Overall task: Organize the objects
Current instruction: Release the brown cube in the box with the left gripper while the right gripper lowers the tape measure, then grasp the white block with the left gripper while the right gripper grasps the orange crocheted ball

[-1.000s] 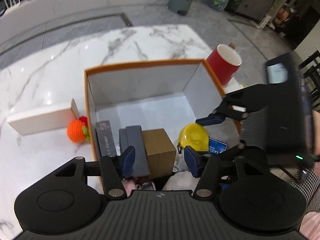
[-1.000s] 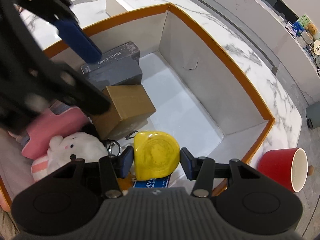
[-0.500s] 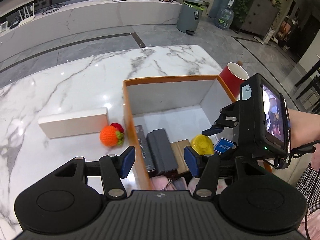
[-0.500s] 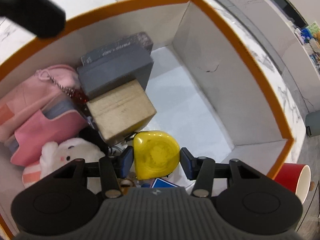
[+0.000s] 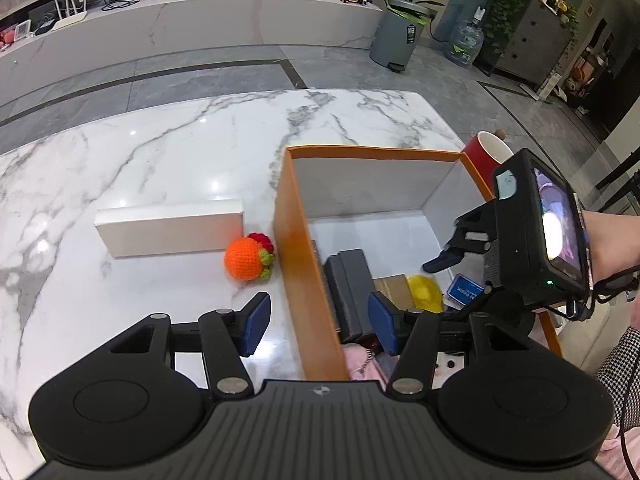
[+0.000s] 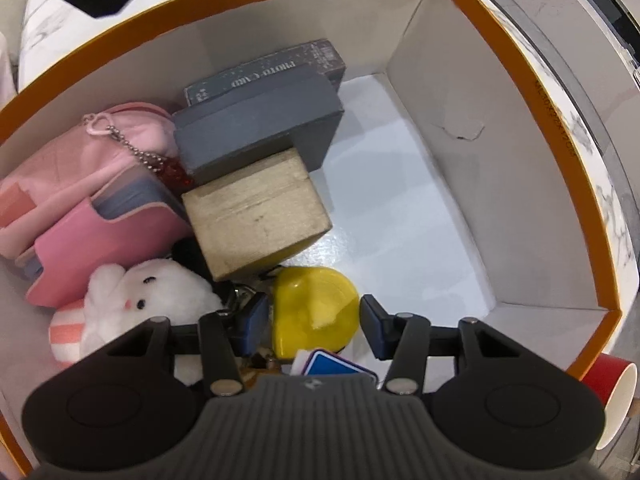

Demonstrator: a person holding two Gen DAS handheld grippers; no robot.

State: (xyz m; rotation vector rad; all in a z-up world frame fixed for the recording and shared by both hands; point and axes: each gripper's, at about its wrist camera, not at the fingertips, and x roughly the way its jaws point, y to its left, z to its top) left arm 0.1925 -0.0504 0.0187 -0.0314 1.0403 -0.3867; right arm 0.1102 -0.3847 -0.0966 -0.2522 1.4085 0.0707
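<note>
Between my right gripper's (image 6: 311, 322) spread jaws sits the yellow case (image 6: 316, 312), low inside the box (image 6: 516, 52).
My left gripper (image 5: 318, 322) hangs open and empty astride the box's near wall, with the orange ball (image 5: 245, 258) ahead to its left on the table (image 5: 160, 152).
</note>
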